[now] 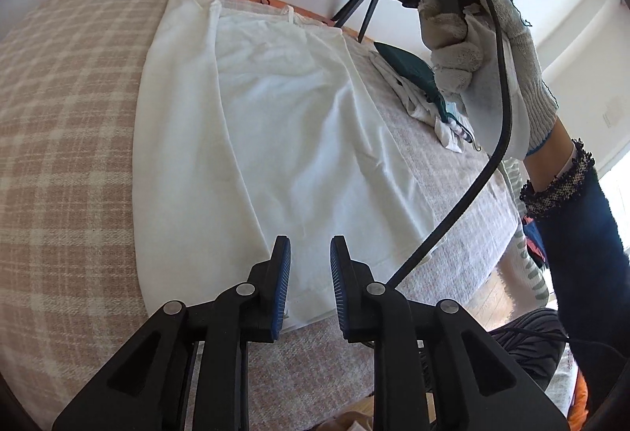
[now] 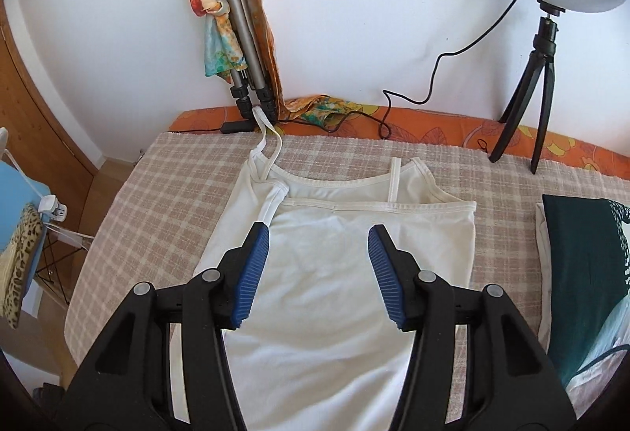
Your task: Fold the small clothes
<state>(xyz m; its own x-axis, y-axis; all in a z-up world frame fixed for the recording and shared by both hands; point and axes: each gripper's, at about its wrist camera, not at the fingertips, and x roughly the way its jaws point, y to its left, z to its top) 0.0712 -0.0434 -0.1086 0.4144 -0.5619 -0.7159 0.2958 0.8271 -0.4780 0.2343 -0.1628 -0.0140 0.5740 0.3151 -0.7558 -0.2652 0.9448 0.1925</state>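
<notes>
Right wrist view: white camisole [image 2: 334, 273] spread flat on checked bed cover [image 2: 165, 186].
Straps toward far edge by wall, one side folded inward. Right gripper [image 2: 319, 269] hovering above camisole, jaws wide apart, holding nothing. Left gripper [image 1: 310, 287] at near hem, jaws narrowly parted, empty. Folded dark green garment [image 2: 582, 273] at right edge of bed.

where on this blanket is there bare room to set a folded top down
Bare checked blanket lies left of the white camisole, out to the bed edge. A narrower strip runs between the camisole and the dark green garment. The far edge is crowded: folded tripod, cable, ring-light stand.
</notes>
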